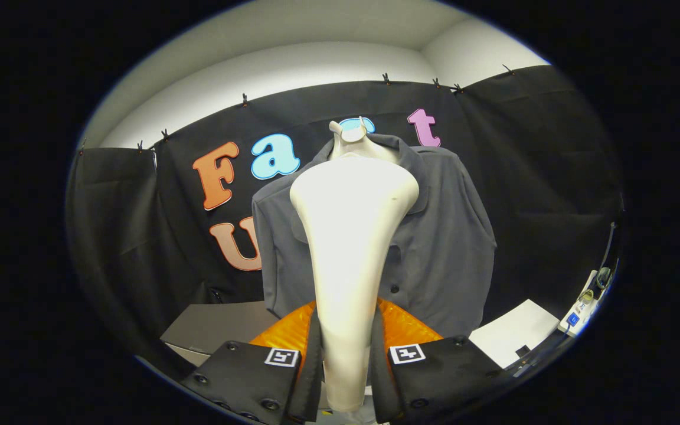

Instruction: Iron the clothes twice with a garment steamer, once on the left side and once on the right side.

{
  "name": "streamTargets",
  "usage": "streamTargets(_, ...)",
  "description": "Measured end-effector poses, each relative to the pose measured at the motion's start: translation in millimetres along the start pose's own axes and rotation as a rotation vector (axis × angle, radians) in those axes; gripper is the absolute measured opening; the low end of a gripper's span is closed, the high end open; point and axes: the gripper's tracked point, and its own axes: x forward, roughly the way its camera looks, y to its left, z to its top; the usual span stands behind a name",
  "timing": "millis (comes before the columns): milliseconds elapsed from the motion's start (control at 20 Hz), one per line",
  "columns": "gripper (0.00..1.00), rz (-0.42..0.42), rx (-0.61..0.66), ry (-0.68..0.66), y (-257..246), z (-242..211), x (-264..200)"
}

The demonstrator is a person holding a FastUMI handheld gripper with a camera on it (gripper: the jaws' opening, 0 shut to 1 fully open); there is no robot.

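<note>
1. I see my gripper (346, 369) holding the garment steamer (352, 236): its cream handle runs up between the two fingers (310, 366), and both press on it from either side, so the grasp is clenched on the handle.
2. The steamer stands roughly upright from the fingers, narrow where they clamp it and widening to a broad rounded head above them.
3. An orange panel (402, 324) sits just behind the fingers on both sides of the handle; I cannot tell what it belongs to.
4. Beyond the steamer head hangs the grey shirt (446, 254), facing me, buttoned down the front, its collar at the top and sleeves falling on both sides.
5. The shirt's neck sits on a pale hanger form (349, 139) that pokes up above the collar, just beyond the top of the steamer head.
6. The steamer head covers the middle and left part of the shirt's chest as I look along the fingers; I cannot tell whether the head touches the cloth or stays short of it.
7. Below the shirt, left of the fingers, lies a grey table (216, 324).
8. Right of the fingers lies a white sheet (517, 333), and further right a power strip (579, 310) with cables.
</note>
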Motion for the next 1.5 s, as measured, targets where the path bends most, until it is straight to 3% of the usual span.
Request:
streamTargets(350,0.42,0.022,-0.033,0.072,9,-30,31)
streamTargets(1500,0.42,-0.025,-0.022,0.299,-29,-149,85)
